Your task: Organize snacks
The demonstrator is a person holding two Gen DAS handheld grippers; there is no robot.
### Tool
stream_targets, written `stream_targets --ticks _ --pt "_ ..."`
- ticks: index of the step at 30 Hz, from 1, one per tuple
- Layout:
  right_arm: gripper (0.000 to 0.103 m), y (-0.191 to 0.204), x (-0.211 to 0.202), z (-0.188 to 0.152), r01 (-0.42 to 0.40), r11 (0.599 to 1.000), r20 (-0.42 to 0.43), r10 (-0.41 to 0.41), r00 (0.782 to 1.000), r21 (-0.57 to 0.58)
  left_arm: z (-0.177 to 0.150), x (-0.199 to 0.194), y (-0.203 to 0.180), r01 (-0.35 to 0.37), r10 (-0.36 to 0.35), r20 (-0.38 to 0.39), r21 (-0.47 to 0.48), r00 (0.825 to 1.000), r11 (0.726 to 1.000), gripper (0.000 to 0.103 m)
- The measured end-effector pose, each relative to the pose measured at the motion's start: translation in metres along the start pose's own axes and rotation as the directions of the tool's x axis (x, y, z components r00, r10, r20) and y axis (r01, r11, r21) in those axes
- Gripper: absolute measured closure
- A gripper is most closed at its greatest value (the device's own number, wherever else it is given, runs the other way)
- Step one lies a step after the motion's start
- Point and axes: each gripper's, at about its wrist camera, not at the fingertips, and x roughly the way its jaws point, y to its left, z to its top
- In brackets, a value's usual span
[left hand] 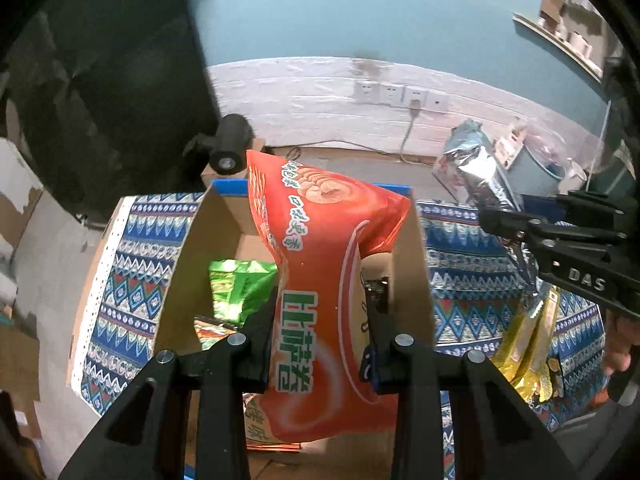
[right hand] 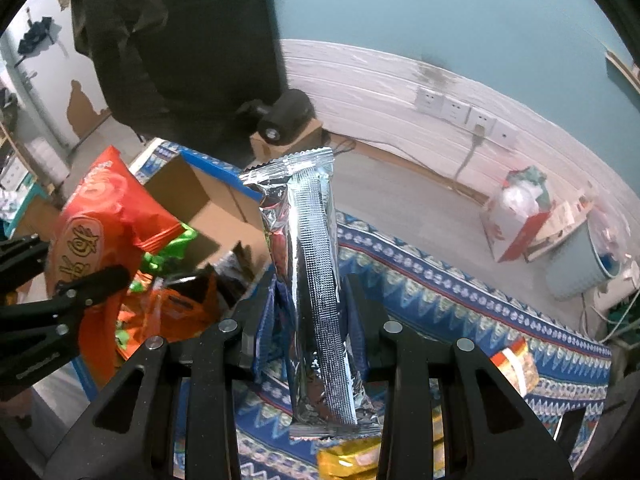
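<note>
While clamped on the orange snack bag (left hand: 320, 280), the left gripper (left hand: 320, 344) hung over the open cardboard box (left hand: 412, 264), bag upright above its middle. Inside the box, a green packet (left hand: 240, 288) lay against the left wall, with what looked like another orange wrapper below it, though mostly hidden. To the right of the box, over the patterned cloth (right hand: 460, 304), the right gripper (right hand: 308, 320) pinched tight on a silver foil packet (right hand: 316, 280) standing on end. Yellow packets (left hand: 528, 352) rested on the cloth just right of the box.
</note>
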Motion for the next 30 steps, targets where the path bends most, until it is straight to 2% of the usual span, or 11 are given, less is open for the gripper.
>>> stream_targets --ticks 7,14,20,22,30 --pt "0.071 0.025 0.007 0.012 -0.047 0.999 -0.003 0.047 0.999 -0.021 -0.004 0.014 0.023 -0.021 0.020 -0.032 -0.045 0.999 0.999 0.069" --pt "0.071 0.049 0.009 0.019 -0.088 0.995 -0.005 0.088 0.996 -0.035 -0.009 0.026 0.042 -0.017 0.011 -0.068 -0.099 0.998 0.995 0.068" --pt "0.071 0.064 0.012 0.027 -0.112 0.993 0.001 0.112 0.994 -0.043 -0.010 0.026 0.048 -0.046 0.039 -0.070 -0.105 0.997 0.993 0.058" --pt "0.071 0.068 0.013 0.029 -0.120 0.992 0.001 0.121 0.993 -0.044 -0.010 0.024 0.052 -0.061 0.054 -0.068 -0.109 0.996 0.992 0.047" --pt "0.071 0.079 0.024 0.033 -0.139 0.989 -0.016 0.138 0.990 -0.049 -0.010 0.012 0.067 -0.089 0.082 -0.054 -0.142 0.995 0.986 0.038"
